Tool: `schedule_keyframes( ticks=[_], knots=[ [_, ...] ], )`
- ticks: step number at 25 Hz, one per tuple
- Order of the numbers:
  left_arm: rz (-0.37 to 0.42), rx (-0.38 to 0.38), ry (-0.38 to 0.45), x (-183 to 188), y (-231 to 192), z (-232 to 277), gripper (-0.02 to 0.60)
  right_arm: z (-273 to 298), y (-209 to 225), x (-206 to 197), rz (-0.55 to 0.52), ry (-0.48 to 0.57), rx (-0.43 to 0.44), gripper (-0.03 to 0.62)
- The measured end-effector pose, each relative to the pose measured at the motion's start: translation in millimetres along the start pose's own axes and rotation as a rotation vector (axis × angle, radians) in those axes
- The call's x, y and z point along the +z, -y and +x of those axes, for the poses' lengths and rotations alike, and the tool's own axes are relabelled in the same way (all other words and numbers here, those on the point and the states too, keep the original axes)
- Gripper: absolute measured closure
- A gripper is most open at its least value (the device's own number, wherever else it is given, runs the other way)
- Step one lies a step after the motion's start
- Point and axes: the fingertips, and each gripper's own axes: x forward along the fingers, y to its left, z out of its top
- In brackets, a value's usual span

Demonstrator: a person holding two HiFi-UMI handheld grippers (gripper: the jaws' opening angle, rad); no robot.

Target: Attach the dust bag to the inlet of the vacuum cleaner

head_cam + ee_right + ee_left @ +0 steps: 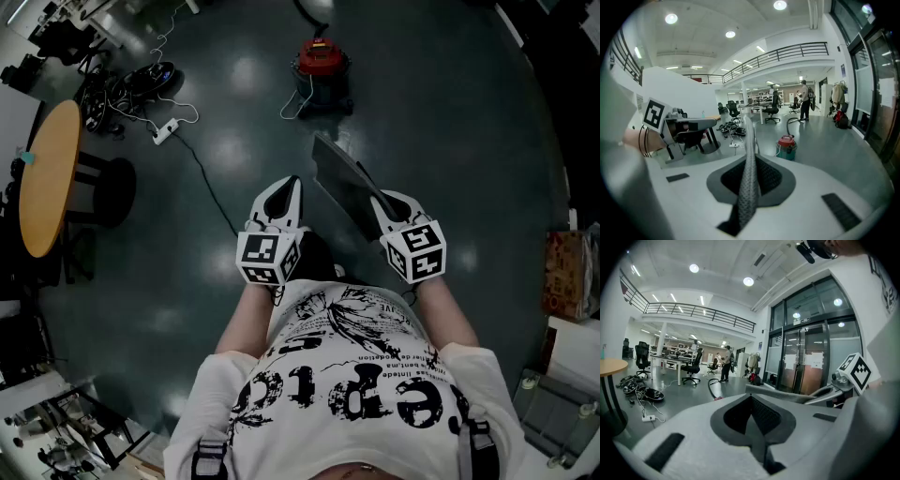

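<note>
My right gripper [380, 199] is shut on a flat grey dust bag [345, 180], which sticks out forward over the floor. In the right gripper view the bag [749, 178] runs edge-on between the pads, at the right gripper [749, 161]. The red vacuum cleaner [322, 67] stands on the floor well ahead, apart from both grippers; the vacuum cleaner [786, 146] lies just right of the bag's edge. My left gripper [292, 185] is beside the bag, shut with nothing between its jaws. From the left gripper [752, 404], the bag [783, 396] shows to the right.
A round wooden table [45, 178] and a dark stool [111, 190] stand at the left. A tangle of cables with a power strip [165, 131] lies on the floor left of the vacuum. A cardboard box [566, 277] sits at the right edge. A person [805, 101] stands far off.
</note>
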Motion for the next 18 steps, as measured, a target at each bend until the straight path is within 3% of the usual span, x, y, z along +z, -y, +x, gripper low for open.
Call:
schedule_keyframes(
  ticks=[8, 18],
  knots=[
    [-0.006, 0.000, -0.016, 6, -47, 57, 0.578, 55, 36, 18, 0.027, -0.029, -0.021, 0.579],
    [-0.066, -0.064, -0.097, 19, -148, 224, 0.578, 193, 120, 75, 0.072, -0.122, -0.037, 0.578]
  ],
)
